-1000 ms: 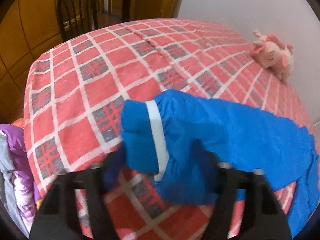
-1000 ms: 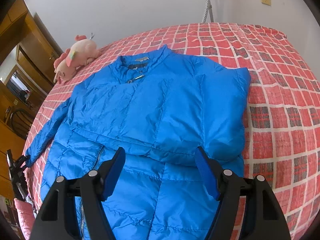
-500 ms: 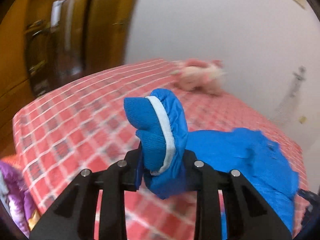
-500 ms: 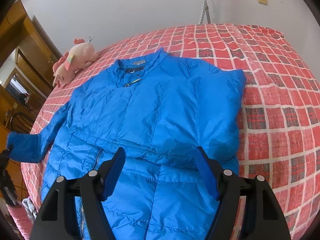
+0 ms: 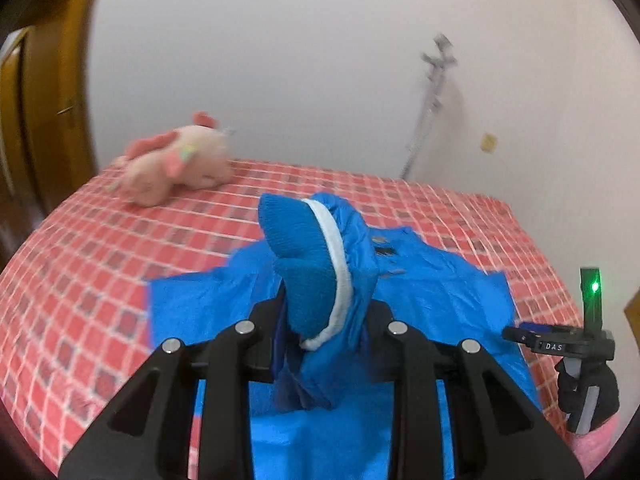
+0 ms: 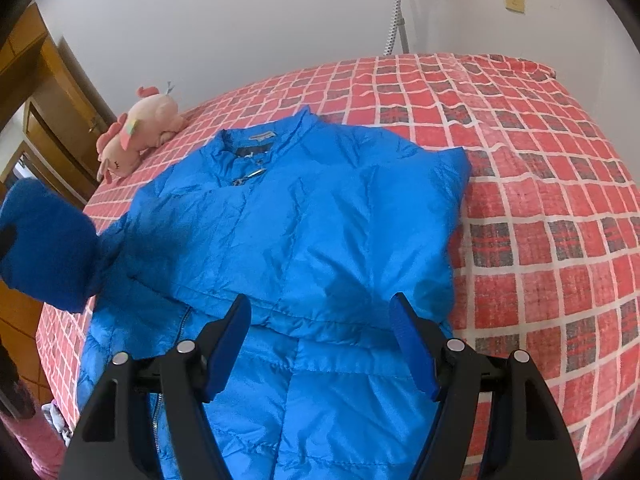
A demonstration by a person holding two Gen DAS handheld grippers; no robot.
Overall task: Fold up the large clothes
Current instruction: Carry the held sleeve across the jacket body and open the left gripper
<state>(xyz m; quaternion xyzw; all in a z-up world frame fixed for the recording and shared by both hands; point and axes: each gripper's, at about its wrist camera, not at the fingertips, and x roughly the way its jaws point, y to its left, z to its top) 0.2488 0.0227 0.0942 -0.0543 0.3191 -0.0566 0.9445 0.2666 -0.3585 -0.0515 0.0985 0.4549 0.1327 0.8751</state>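
the puffy bright-blue quilted jacket [image 6: 304, 240] lies front-up on the red-checked bedspread [image 6: 540, 208]. the left gripper [image 5: 326, 332] clamps its knit cuff [image 5: 304, 264], raised over the body (pads hidden by fabric). the right gripper [image 6: 320, 344] hangs wide apart, empty, above the hem; the jacket's lower edge is cut off.

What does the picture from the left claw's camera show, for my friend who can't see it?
The left claw grips the blue jacket's sleeve cuff, lifted above the blue jacket spread on a red checked bed. A pink plush toy lies near the wall, and the right claw shows at the right edge.
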